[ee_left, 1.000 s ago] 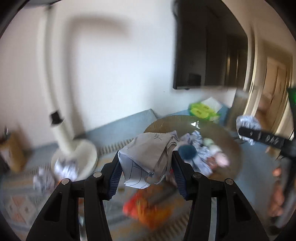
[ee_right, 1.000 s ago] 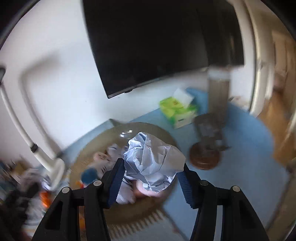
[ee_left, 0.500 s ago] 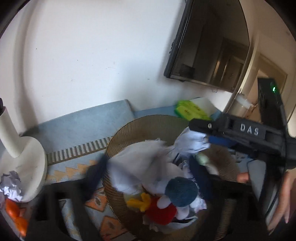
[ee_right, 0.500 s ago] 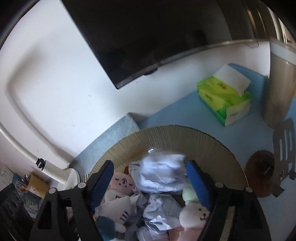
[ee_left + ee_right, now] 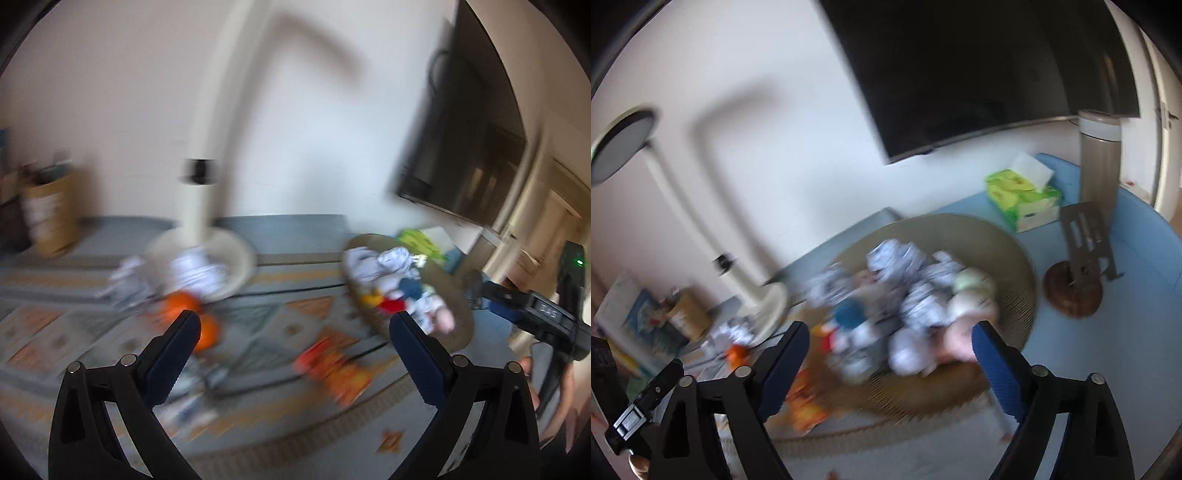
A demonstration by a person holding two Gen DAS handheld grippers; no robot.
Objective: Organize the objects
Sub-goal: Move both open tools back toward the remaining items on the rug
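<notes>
Right wrist view: the right gripper (image 5: 888,345) has its fingers spread wide with nothing between them. Just beyond sits the round woven basket (image 5: 1008,236), piled with crumpled paper balls (image 5: 897,254) and plush toys (image 5: 967,291). Farther back stands a green tissue box (image 5: 1021,194). The left gripper (image 5: 295,332) also has its fingers spread and bare, above a patterned rug (image 5: 55,332) with paper balls near a lamp base (image 5: 236,258).

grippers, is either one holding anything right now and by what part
Nothing is held. The left gripper and the right gripper both have their fingers spread wide with nothing between them; the crumpled paper lies in the round basket.
</notes>
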